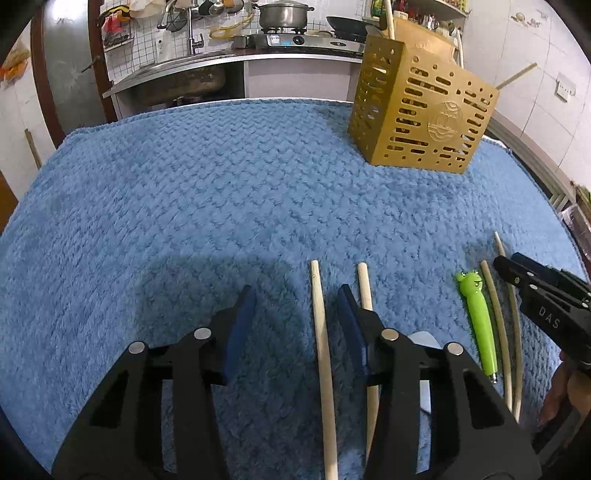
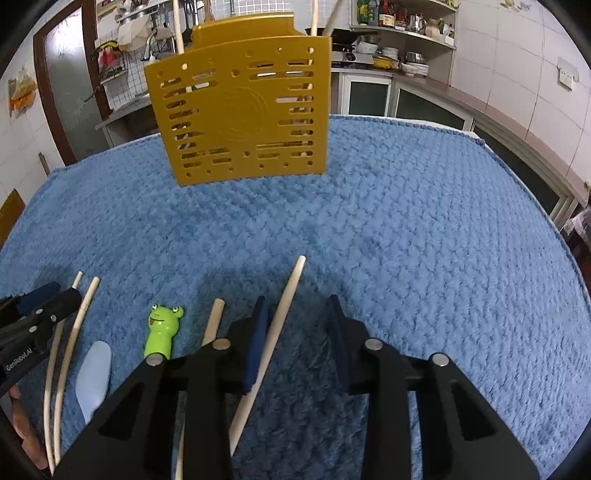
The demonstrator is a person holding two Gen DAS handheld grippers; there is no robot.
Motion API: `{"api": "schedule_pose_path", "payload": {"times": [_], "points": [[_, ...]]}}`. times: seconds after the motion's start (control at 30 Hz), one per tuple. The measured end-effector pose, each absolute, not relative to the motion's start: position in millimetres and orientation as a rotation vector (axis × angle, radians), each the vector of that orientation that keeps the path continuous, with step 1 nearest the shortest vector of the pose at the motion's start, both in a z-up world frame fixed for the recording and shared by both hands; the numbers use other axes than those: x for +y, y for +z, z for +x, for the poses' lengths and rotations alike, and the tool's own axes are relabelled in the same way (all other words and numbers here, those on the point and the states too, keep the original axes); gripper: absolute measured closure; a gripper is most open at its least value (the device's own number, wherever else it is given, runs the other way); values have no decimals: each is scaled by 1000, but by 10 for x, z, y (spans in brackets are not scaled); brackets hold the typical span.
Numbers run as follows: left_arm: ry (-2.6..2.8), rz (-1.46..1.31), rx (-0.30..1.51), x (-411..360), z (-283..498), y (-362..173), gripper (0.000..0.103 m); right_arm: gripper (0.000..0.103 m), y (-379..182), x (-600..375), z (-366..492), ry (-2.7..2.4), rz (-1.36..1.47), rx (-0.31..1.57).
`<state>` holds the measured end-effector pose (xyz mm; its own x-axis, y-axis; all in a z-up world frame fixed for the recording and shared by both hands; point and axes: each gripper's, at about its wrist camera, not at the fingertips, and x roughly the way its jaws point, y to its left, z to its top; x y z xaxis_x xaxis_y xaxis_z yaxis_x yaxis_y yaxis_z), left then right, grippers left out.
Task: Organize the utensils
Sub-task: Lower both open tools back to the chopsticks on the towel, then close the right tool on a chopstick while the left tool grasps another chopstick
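Note:
A gold perforated utensil holder [image 1: 421, 110] stands on the blue towel at the far right; in the right wrist view [image 2: 240, 107] it stands ahead, with a few sticks in it. My left gripper [image 1: 295, 310] is open, low over the towel, with one wooden chopstick [image 1: 321, 350] between its jaws and another [image 1: 365, 291] under its right finger. A green frog-headed utensil [image 1: 478, 321] and two pale chopsticks [image 1: 498, 332] lie to the right. My right gripper [image 2: 295, 325] is open, a wooden chopstick [image 2: 280, 317] lying between its jaws. The frog utensil [image 2: 162, 330] lies to its left.
A white spoon-like piece [image 2: 94, 376] lies on the blue towel [image 2: 406, 221] left of the frog utensil. Behind the table are a sink counter [image 1: 192, 62], a stove with a pot [image 1: 282, 14] and shelves. The towel's far and right edges drop off.

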<state>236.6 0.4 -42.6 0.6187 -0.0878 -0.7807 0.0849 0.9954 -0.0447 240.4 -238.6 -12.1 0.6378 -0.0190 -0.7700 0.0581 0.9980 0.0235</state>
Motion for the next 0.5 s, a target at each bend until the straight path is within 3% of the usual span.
{"api": "schedule_pose_path", "payload": {"times": [0.1,0.17,0.2,0.27,0.5], "points": [[-87,4,898,6,2375,-426,64,72,-117,-2386,2415,-42,44,880],[-80,-5,897,33,2389,-423,74,77,-110,-2389,2420,-30,45,881],[-75,-9,896,54,2400,-423,77,85,-105,-2389,2418,-27,44,879],[-81,-22,898,73,2426,-416,80,91,-94,-2388,2420,-15,43,878],[-103,-39,904,96,2433,-393,90,91,-74,-2455,2417,14,80,877]]}}
